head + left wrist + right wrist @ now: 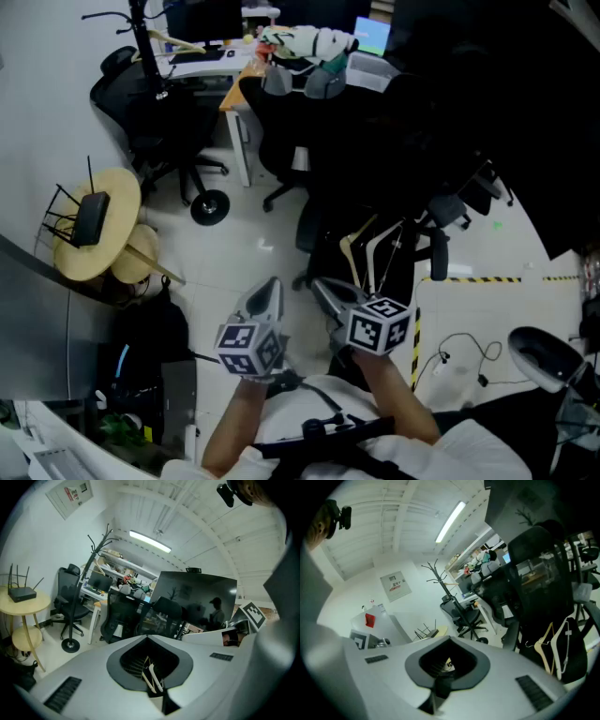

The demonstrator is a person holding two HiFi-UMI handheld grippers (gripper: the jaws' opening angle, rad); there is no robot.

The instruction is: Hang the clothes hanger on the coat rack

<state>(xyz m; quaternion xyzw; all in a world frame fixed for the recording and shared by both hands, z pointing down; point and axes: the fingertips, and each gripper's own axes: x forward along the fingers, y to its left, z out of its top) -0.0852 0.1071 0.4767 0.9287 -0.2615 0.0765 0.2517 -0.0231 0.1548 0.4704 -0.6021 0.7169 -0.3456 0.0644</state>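
Pale hangers (pixel 369 255) rest against a black chair (pixel 412 202), well apart from the coat rack (pixel 142 42).

No lettering can be read, not even on the wall notice (pixel 70 496).

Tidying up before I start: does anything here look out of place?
The clothes hangers hang against a black office chair instead of on the coat rack across the room. Nothing looks spilled or broken.
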